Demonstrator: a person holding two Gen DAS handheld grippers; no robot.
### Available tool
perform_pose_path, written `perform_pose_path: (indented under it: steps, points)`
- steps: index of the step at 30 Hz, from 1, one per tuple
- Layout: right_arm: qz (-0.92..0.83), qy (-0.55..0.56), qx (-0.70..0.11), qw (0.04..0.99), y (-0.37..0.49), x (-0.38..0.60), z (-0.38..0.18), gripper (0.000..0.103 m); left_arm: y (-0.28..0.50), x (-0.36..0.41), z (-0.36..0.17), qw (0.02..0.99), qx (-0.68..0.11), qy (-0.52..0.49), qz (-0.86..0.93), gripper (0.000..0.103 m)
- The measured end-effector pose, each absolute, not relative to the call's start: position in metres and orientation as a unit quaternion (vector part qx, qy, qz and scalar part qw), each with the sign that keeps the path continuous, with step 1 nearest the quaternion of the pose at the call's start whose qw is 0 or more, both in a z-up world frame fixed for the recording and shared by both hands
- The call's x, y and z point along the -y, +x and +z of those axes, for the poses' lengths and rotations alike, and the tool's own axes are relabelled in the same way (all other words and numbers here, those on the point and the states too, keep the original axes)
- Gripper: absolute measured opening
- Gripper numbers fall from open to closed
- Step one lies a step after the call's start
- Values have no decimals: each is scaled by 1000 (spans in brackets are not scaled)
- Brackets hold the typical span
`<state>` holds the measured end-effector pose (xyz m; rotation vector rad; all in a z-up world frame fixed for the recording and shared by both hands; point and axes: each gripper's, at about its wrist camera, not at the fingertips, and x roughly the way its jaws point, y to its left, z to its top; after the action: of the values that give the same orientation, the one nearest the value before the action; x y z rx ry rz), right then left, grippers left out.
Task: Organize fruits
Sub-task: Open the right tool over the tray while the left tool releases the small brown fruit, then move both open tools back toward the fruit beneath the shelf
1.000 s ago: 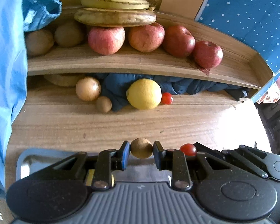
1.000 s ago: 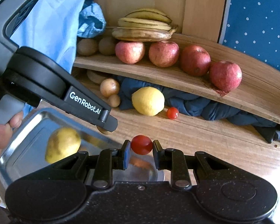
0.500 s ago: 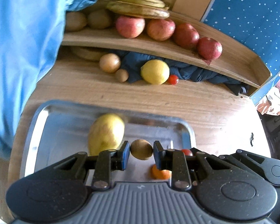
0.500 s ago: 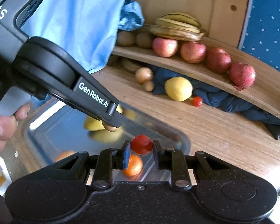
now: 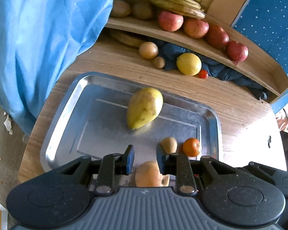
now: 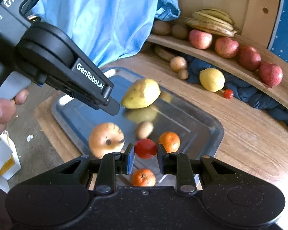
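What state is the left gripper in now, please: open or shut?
Open: the left gripper shows empty space between its fingers, and the small brown fruit lies on the tray.

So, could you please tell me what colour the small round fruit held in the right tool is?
Red, clearest in the right wrist view.

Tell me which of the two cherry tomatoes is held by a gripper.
The cherry tomato between the right gripper fingers, above the metal tray. The other tomato lies free on the table beside the lemon.
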<state>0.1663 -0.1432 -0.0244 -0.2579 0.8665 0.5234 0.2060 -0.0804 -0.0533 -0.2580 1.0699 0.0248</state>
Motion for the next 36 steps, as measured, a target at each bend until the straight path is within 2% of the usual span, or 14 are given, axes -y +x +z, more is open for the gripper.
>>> perform_pose_path:
  steps: [12,18,20,22,25,30,32,36]
  points:
    - [251,-124,-425,861,157,146,-32,30,193,79,-52,851,-509,-122,31,30]
    - [248,-120,-419,865,154,151,-27,47,189,81,-47,856,-503,-116,35,54]
    - [247,-117,-419,866,154,152,-26,59,187,81,-46,856,-503,-113,36,62]
    - [247,-114,-419,866,153,153,-24,66,185,80,-43,857,-502,-109,37,73]
    - [245,-110,-420,867,151,155,-22,76,180,79,-41,857,-503,-100,39,83]
    - [237,-104,-425,868,150,160,-20,88,173,76,-41,848,-522,-86,44,96]
    - [232,-102,-427,868,150,161,-19,95,170,76,-42,842,-532,-77,42,98]
    - [219,-99,-432,869,152,165,-19,100,166,76,-46,833,-548,-61,45,101]
